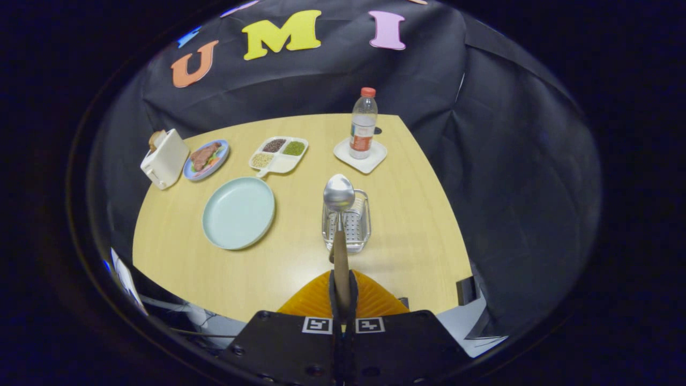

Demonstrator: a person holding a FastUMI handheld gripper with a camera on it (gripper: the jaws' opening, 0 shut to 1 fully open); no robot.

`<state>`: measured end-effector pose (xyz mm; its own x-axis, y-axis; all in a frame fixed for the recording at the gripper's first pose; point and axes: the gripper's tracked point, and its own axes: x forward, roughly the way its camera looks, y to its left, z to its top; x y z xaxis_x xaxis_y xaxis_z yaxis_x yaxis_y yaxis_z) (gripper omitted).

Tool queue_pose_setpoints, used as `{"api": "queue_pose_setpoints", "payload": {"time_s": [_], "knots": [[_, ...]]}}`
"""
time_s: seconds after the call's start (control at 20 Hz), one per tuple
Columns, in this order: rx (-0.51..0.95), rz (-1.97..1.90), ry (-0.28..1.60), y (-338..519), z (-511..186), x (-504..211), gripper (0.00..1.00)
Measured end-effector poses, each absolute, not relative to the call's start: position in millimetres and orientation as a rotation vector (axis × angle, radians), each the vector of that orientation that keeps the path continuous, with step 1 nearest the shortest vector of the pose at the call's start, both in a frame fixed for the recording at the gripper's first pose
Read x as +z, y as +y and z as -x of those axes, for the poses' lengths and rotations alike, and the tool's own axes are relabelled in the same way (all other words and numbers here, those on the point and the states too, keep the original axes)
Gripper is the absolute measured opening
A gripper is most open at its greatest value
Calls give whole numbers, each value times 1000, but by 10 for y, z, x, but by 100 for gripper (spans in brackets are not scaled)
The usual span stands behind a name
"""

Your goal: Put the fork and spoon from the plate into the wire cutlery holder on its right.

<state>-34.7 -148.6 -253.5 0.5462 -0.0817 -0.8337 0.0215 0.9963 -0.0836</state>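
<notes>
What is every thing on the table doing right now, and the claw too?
Claw: shut on the spoon's handle.
Spoon: held upright, bowl up, over the wire holder.
Wire holder: standing, looks empty.
Green plate: empty.
Bottle: upright, capped, on a white coaster.
Divided tray: filled with grains.
Blue plate: holds food.

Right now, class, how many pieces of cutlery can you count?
1: a spoon, handle clamped between the fingers of the gripper, bowl up over the wire holder. The plate lies bare. A fork may be hidden inside the holder.
</notes>
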Motion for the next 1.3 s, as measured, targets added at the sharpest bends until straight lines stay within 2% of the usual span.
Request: {"api": "queue_pose_setpoints", "payload": {"time_s": [0.5,0.9,1.05,1.1,1.3], "knots": [[-5,118,1034,-1652,179,-2658,4],[15,156,864,-1564,-113,-2283,11],[2,149,801,-1529,-203,-2116,32],[1,140,783,-1490,-218,-2067,32],[-7,67,690,-1285,-275,-1692,52]]}}
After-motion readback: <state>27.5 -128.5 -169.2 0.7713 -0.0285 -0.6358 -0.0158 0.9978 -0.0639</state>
